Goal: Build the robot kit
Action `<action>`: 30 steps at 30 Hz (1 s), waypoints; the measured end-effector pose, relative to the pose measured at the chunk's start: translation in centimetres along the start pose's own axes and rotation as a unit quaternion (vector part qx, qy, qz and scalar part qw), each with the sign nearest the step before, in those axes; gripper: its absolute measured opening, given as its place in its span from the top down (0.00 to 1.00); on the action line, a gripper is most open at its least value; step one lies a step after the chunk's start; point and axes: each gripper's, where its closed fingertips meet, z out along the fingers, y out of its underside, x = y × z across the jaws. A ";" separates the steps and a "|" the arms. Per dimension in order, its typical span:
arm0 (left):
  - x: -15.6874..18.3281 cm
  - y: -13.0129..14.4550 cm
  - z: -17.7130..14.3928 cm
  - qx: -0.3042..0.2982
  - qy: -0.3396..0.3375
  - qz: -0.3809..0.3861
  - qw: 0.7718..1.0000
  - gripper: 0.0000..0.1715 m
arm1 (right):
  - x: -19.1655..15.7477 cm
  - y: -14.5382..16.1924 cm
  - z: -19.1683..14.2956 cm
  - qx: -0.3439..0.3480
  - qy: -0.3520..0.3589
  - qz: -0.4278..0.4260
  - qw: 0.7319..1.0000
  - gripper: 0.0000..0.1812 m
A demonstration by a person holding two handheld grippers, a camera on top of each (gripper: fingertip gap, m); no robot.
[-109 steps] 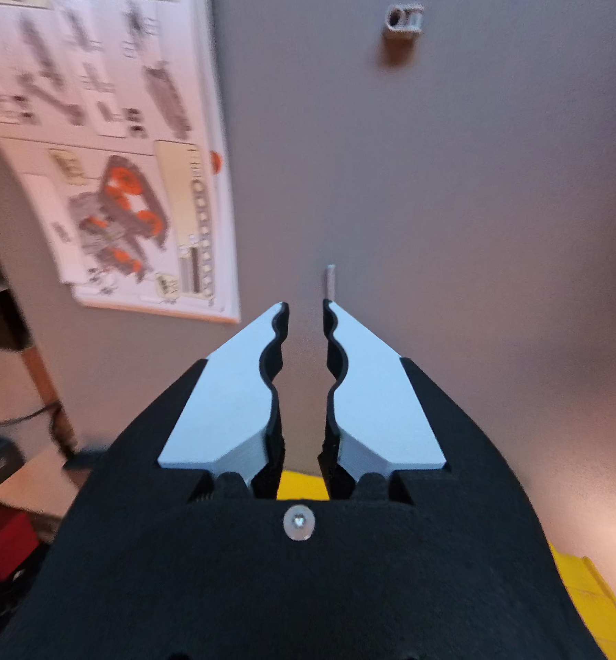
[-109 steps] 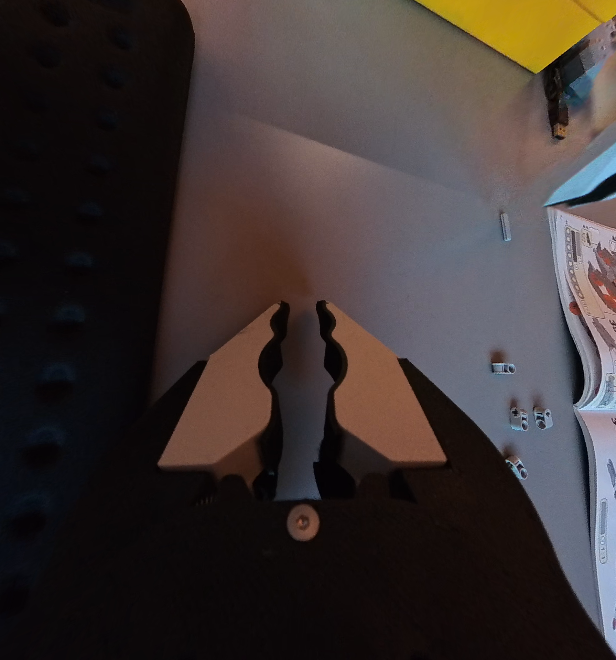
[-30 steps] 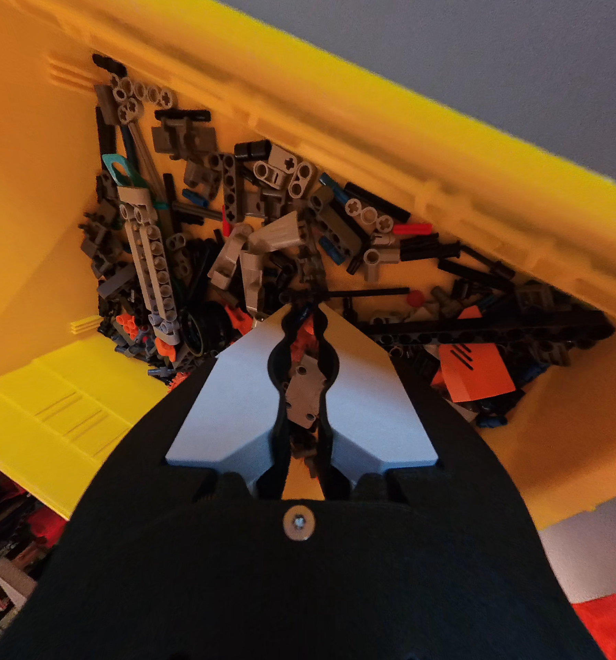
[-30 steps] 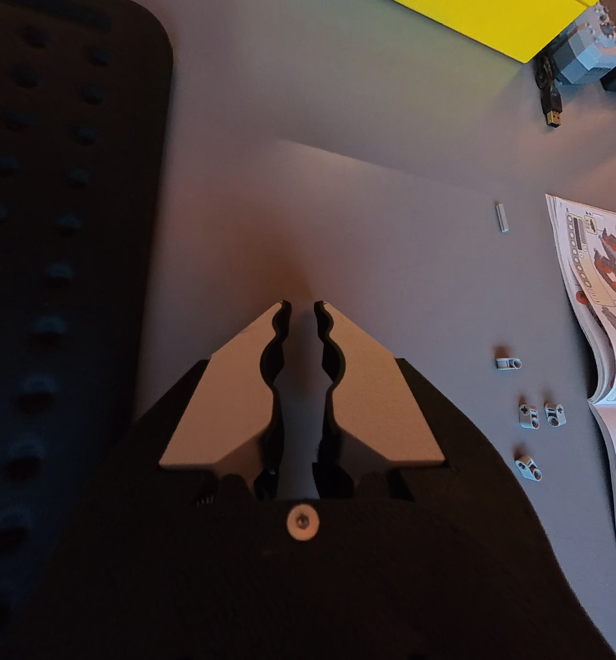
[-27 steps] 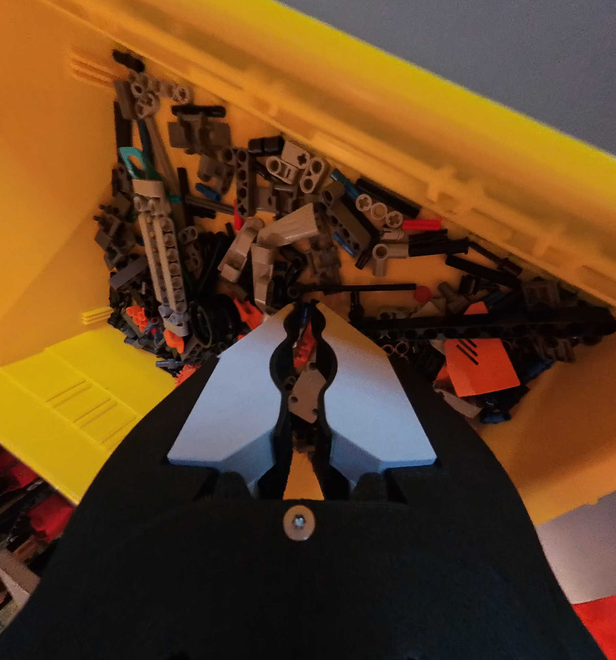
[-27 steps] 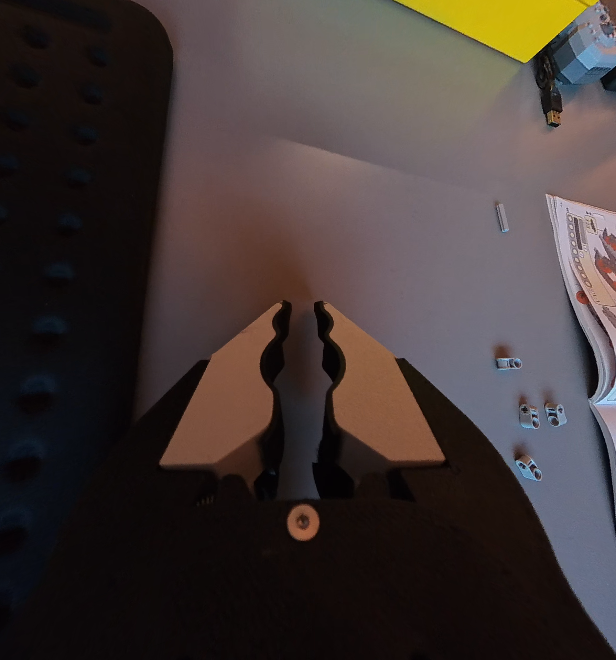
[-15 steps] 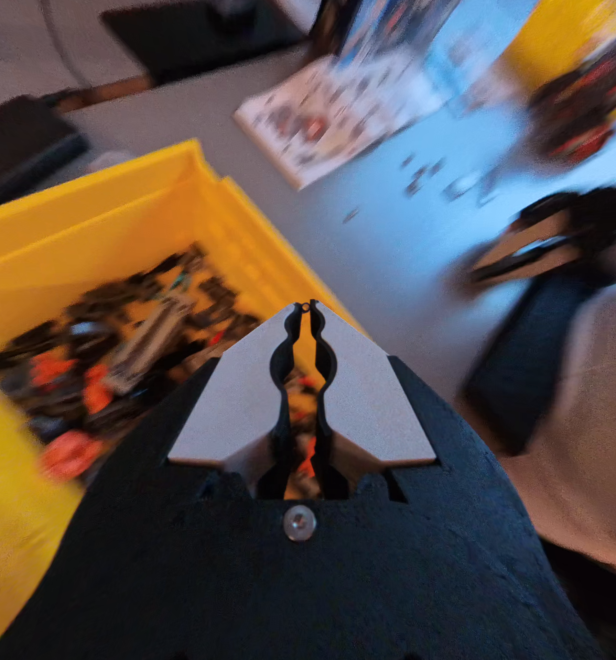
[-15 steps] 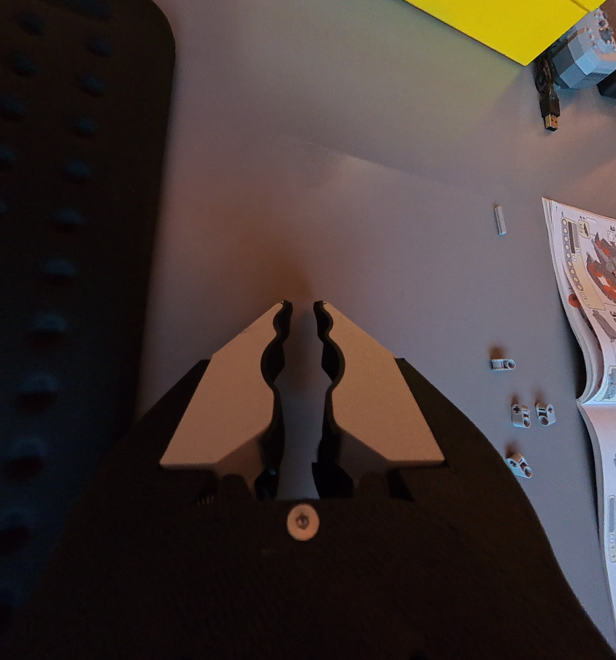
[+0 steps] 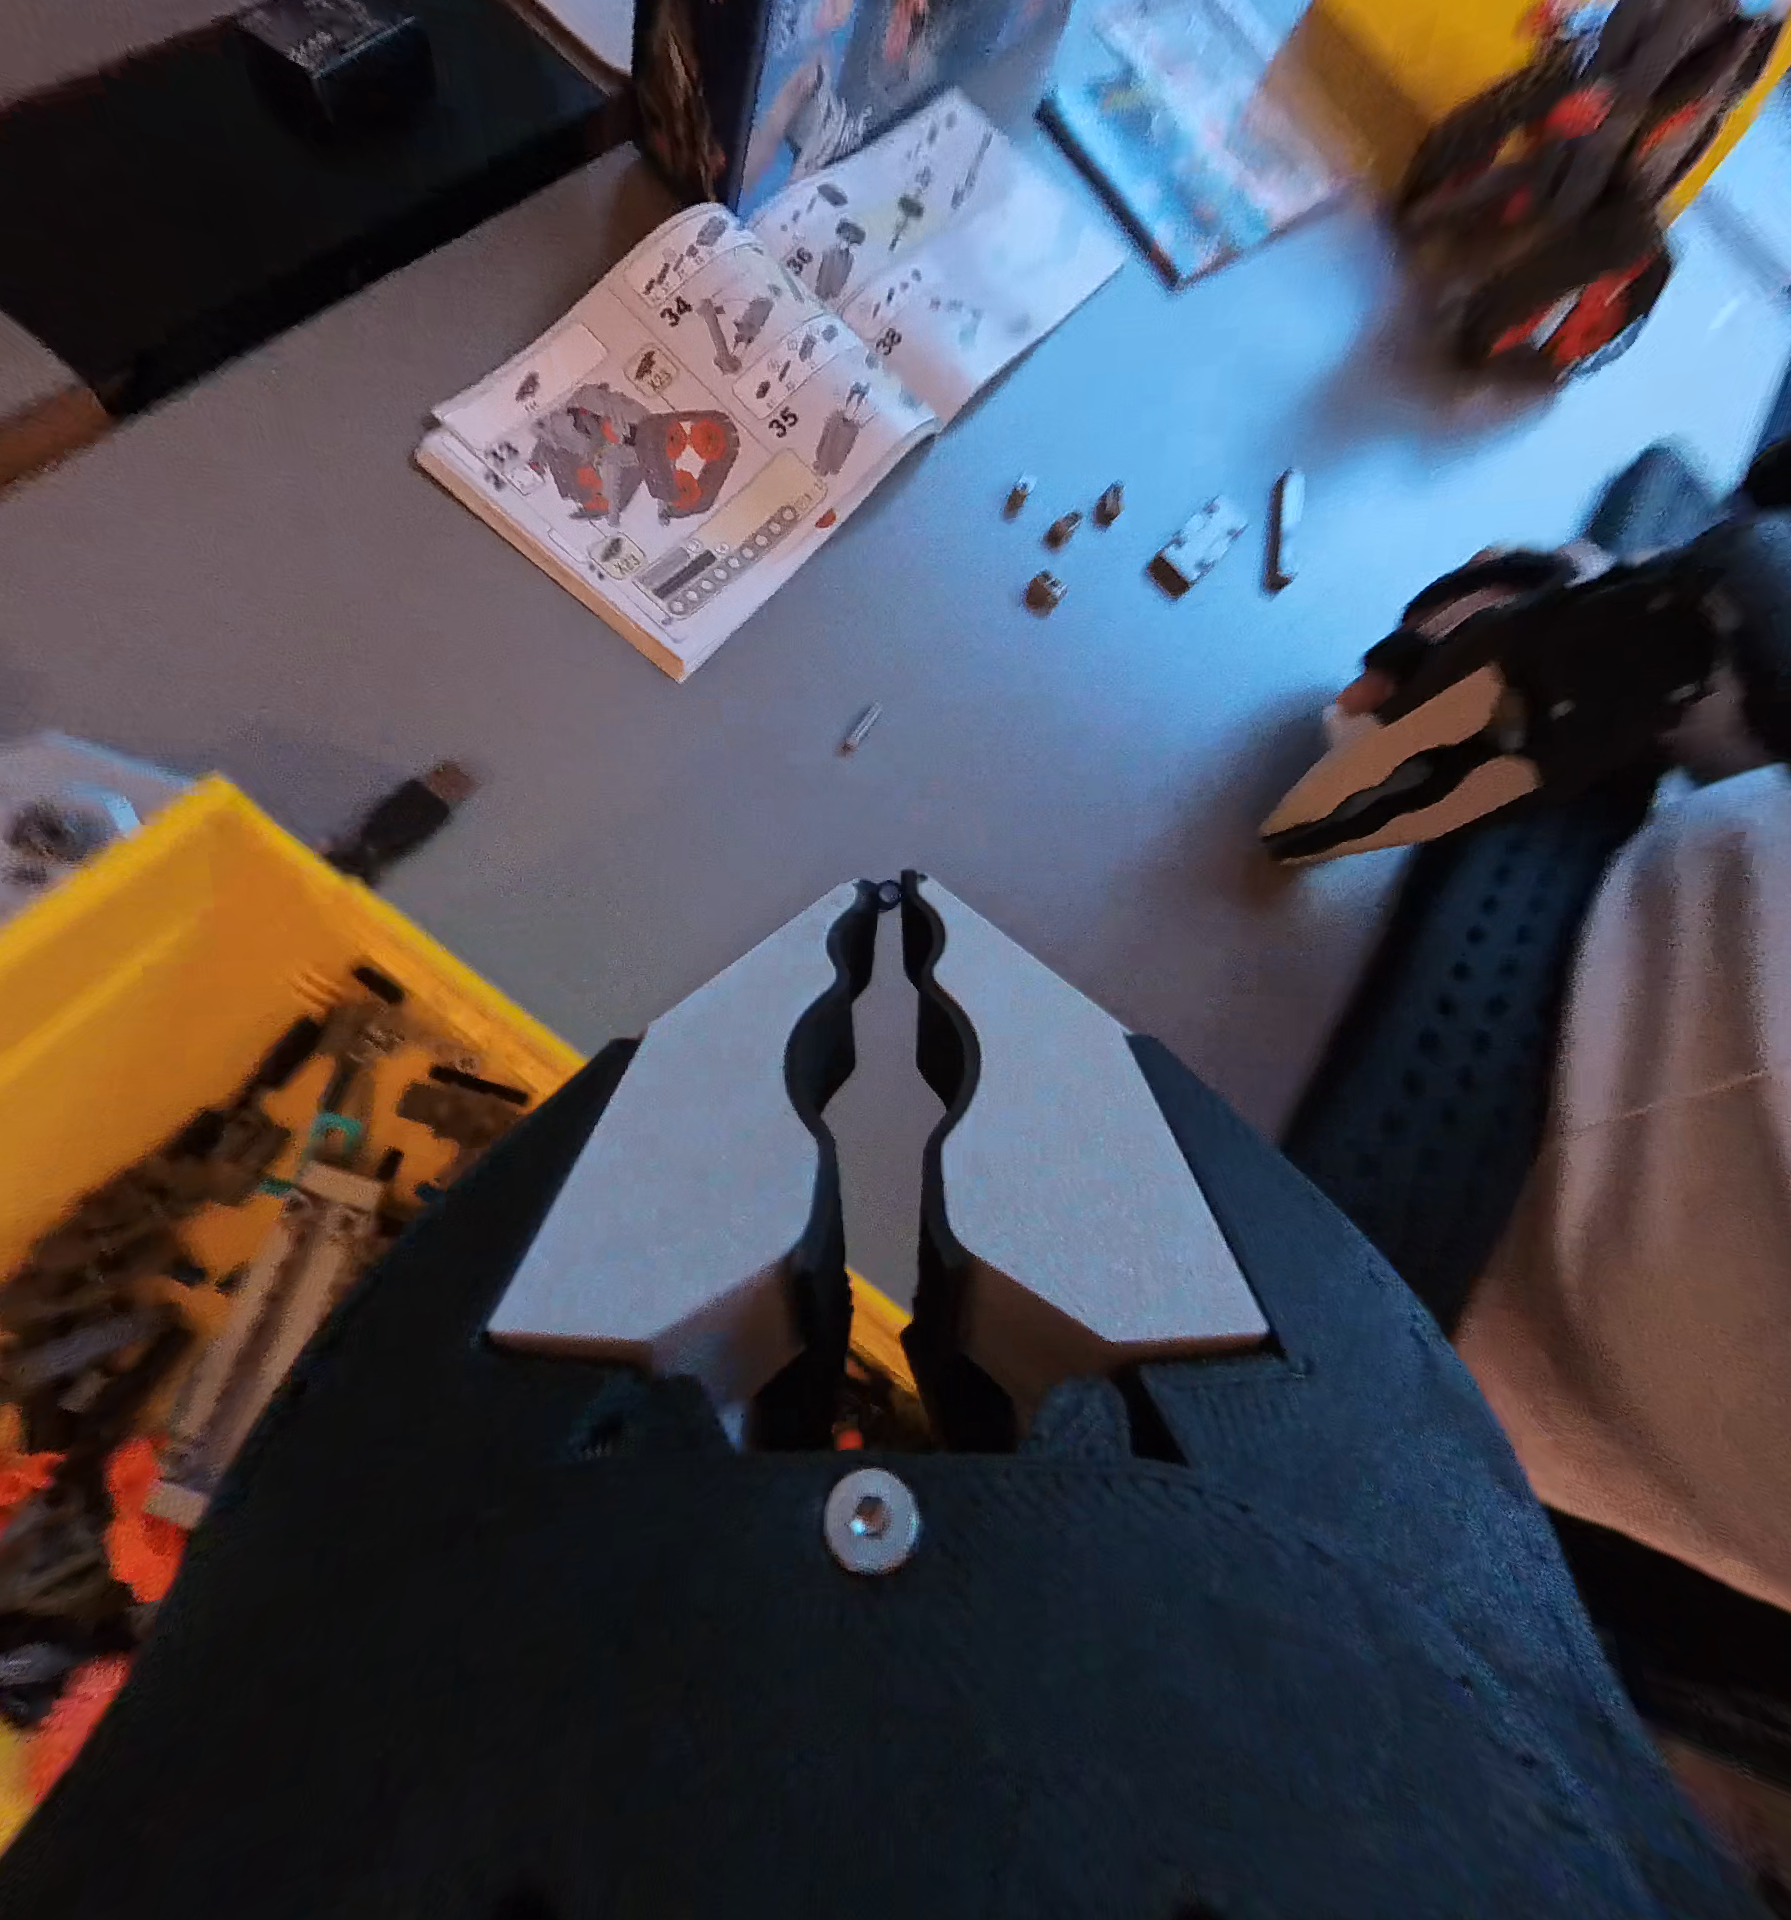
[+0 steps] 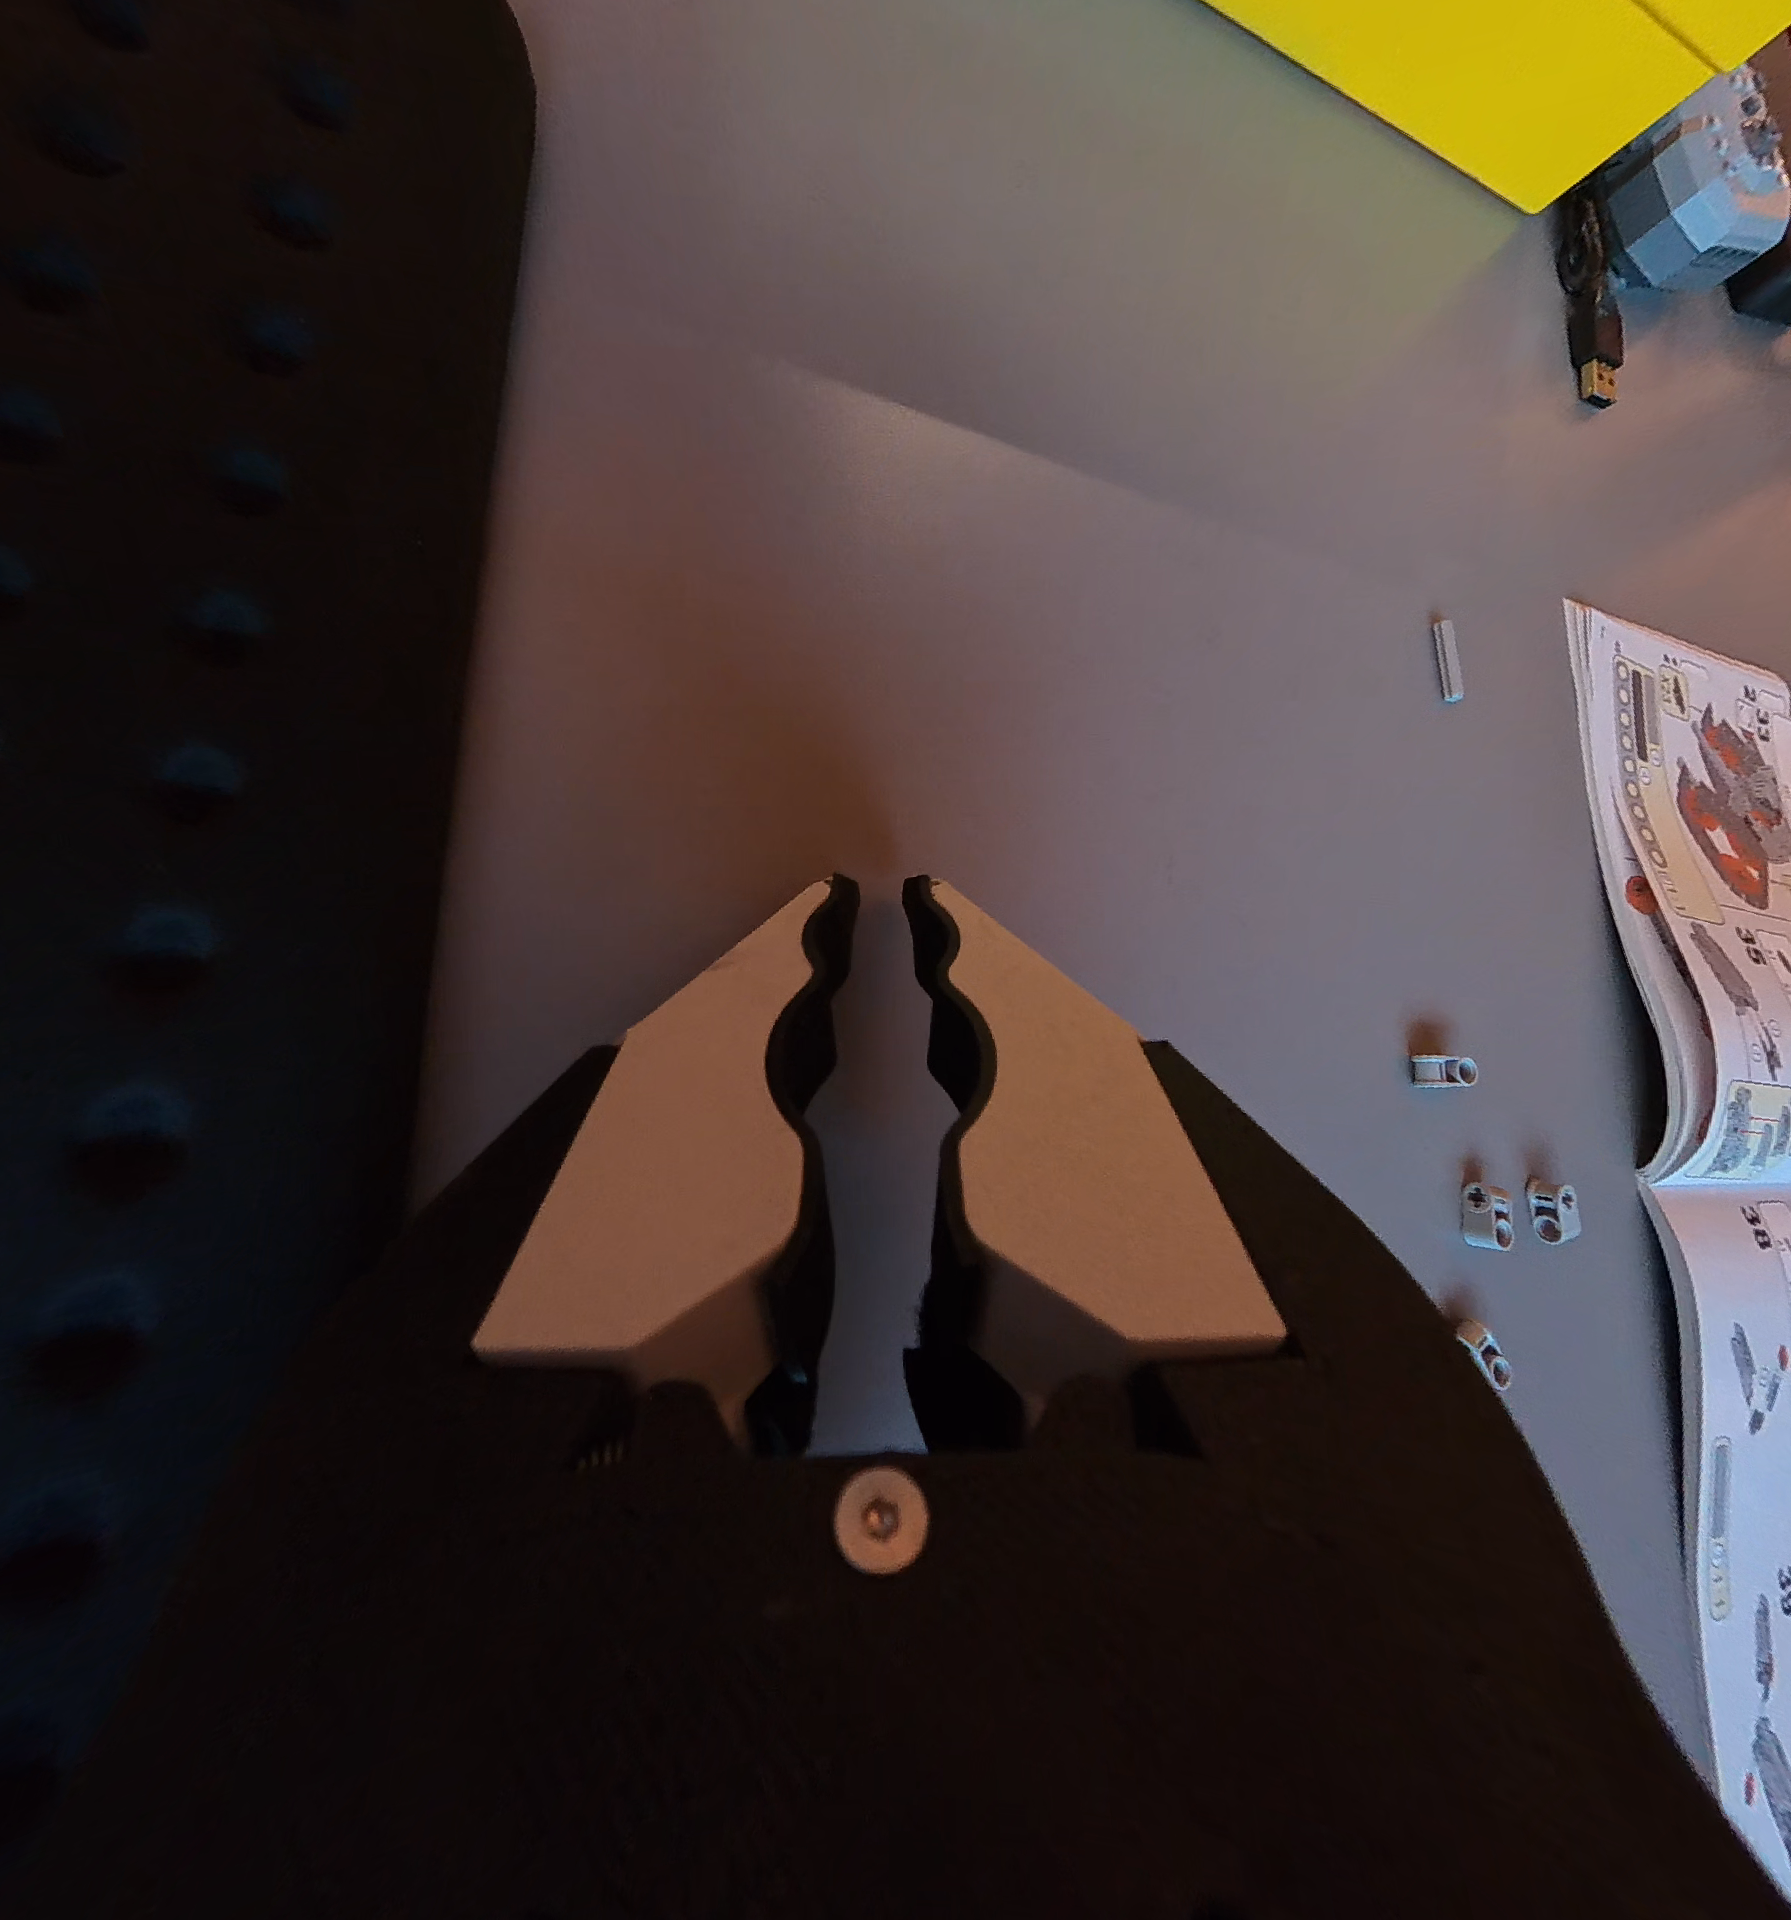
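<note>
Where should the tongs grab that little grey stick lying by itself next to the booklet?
Pinch the grey stick across its thin middle, coming straight down from above. It lies flat on the table, so only its two long sides offer a grip. The right tongs are probably best, since the left tongs are pinching a tiny dark ring.

— What colours did you have around you?

— My left gripper [image 9: 888,894] had pale grey fingers in a black body, pinching a tiny black ring [image 9: 888,891]. The bin [image 9: 143,966] beside it was bright yellow, its loose bricks [image 9: 122,1299] black, grey and orange.

— And on the table [image 9: 662,810]?

— It was plain grey. The open booklet [image 9: 735,416] was white, printed with grey and orange-red drawings. My right gripper [image 10: 878,885] showed the same grey and black, and the mat [image 10: 143,623] beside it was dark with rows of dots.
</note>
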 end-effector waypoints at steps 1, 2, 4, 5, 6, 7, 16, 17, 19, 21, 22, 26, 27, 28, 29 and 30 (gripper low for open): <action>0.0 -0.5 0.8 -0.017 -0.025 0.030 0.999 0.98 | 0.0 0.0 0.0 0.001 -0.001 0.002 1.000 0.94; -0.1 -0.9 1.5 -0.029 -0.049 0.065 0.996 0.98 | 0.0 0.0 0.0 0.001 -0.001 0.004 1.000 0.94; -0.7 -1.6 2.7 -0.050 -0.105 0.125 0.985 0.98 | 0.0 0.0 0.0 0.002 -0.002 0.006 1.000 0.94; -1.0 -1.8 3.2 -0.060 -0.129 0.146 0.979 0.99 | 0.1 0.1 0.1 0.002 -0.001 0.006 1.000 0.94; -1.1 -1.9 3.7 -0.071 -0.144 0.158 0.974 0.99 | 0.1 0.1 0.1 0.001 -0.001 0.005 1.000 0.94; -1.4 -1.8 4.1 -0.084 -0.160 0.154 0.971 0.99 | 0.1 0.1 0.1 0.000 0.001 0.003 1.000 0.94; -1.1 -2.1 6.4 -0.095 -0.060 -0.122 0.986 0.98 | 0.1 0.1 0.1 -0.007 0.008 -0.010 1.000 0.95; -1.6 -1.9 6.4 -0.099 -0.067 -0.124 0.985 0.98 | 0.1 0.1 0.1 -0.008 0.009 -0.011 1.000 0.95; -2.2 -1.4 6.5 -0.112 -0.080 -0.119 0.983 0.98 | 0.1 0.2 0.1 -0.008 0.008 -0.011 1.000 0.95; -1.8 -0.9 6.9 -0.126 -0.066 -0.125 0.982 0.98 | 0.1 0.2 0.2 -0.008 0.006 -0.009 1.000 0.96; -1.8 -0.9 7.0 -0.126 -0.064 -0.131 0.981 0.98 | 0.1 0.2 0.2 -0.008 0.005 -0.008 1.000 0.96; -2.0 -0.4 7.8 -0.143 -0.055 -0.139 0.978 0.98 | 0.1 0.2 0.2 -0.008 0.005 -0.007 1.000 0.96; -2.2 -0.2 8.0 -0.150 -0.058 -0.140 0.977 0.98 | 0.1 0.2 0.2 -0.008 0.006 -0.007 1.000 0.96; -2.3 0.0 8.2 -0.158 -0.059 -0.140 0.976 0.98 | 0.1 0.2 0.2 -0.008 0.006 -0.007 1.000 0.96; -2.3 0.1 8.3 -0.161 -0.055 -0.142 0.975 0.98 | 0.1 0.2 0.2 -0.008 0.006 -0.007 1.000 0.96; -1.9 -0.1 8.5 -0.159 -0.042 -0.147 0.975 0.98 | 0.1 0.2 0.2 -0.007 0.005 -0.007 1.000 0.96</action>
